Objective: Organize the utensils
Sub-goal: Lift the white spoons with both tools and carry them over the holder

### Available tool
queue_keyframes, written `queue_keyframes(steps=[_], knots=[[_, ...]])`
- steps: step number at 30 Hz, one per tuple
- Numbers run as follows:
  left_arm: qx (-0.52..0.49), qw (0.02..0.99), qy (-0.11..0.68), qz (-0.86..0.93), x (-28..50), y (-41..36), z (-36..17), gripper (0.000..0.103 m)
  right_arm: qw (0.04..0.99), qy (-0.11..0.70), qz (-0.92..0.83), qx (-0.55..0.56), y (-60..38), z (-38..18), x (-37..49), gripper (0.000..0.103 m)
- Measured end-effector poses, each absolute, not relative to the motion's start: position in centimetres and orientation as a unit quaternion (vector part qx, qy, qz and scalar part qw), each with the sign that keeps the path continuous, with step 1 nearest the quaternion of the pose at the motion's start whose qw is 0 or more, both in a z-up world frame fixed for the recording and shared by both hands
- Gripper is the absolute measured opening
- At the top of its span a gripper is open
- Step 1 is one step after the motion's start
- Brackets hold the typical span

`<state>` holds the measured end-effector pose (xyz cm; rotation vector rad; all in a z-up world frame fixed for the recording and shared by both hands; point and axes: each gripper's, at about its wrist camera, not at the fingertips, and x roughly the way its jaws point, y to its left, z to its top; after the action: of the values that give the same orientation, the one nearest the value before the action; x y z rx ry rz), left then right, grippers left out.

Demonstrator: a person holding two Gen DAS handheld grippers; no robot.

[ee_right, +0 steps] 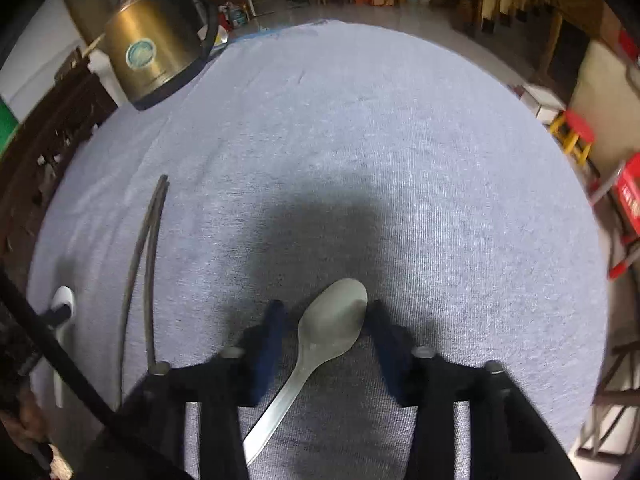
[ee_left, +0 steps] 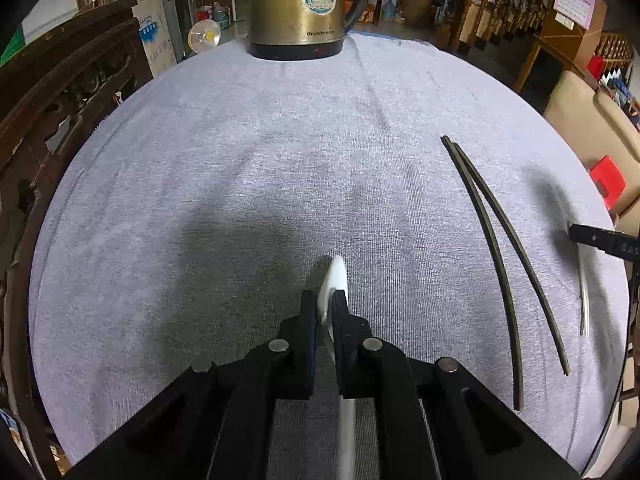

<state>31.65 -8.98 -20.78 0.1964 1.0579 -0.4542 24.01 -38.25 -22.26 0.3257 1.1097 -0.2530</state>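
Note:
My left gripper point(ee_left: 325, 300) is shut on a white spoon point(ee_left: 334, 280), held on edge just above the grey cloth. The same white spoon point(ee_right: 63, 300) and the left gripper's finger show at the far left of the right wrist view. A pair of dark chopsticks point(ee_left: 502, 256) lies to the right of the left gripper; it also shows in the right wrist view point(ee_right: 146, 264). My right gripper point(ee_right: 326, 308) is open, with a metal spoon point(ee_right: 332, 320) lying on the cloth between its fingers. The metal spoon's handle point(ee_left: 585, 292) shows at the right edge of the left wrist view.
A brass-coloured electric kettle point(ee_left: 298, 8) stands at the far edge of the cloth-covered table point(ee_left: 240, 140). A carved dark wooden chair point(ee_left: 60, 100) stands along the left side. Red stools point(ee_right: 576, 132) and furniture stand beyond the right edge.

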Motion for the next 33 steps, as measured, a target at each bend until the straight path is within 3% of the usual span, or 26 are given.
queue_keyframes(steps=[19, 33], knots=[[-0.019, 0.877, 0.438, -0.198, 23.5, -1.3, -15.1, 0.006, 0.923, 0.317, -0.100, 0.192, -35.3, -15.6, 11.6, 0.035], [-0.101, 0.907, 0.360, -0.192, 11.9, 3.7, -9.6, 0.006, 0.973, 0.155, -0.092, 0.146, -28.6, -7.9, 3.7, 0.035]])
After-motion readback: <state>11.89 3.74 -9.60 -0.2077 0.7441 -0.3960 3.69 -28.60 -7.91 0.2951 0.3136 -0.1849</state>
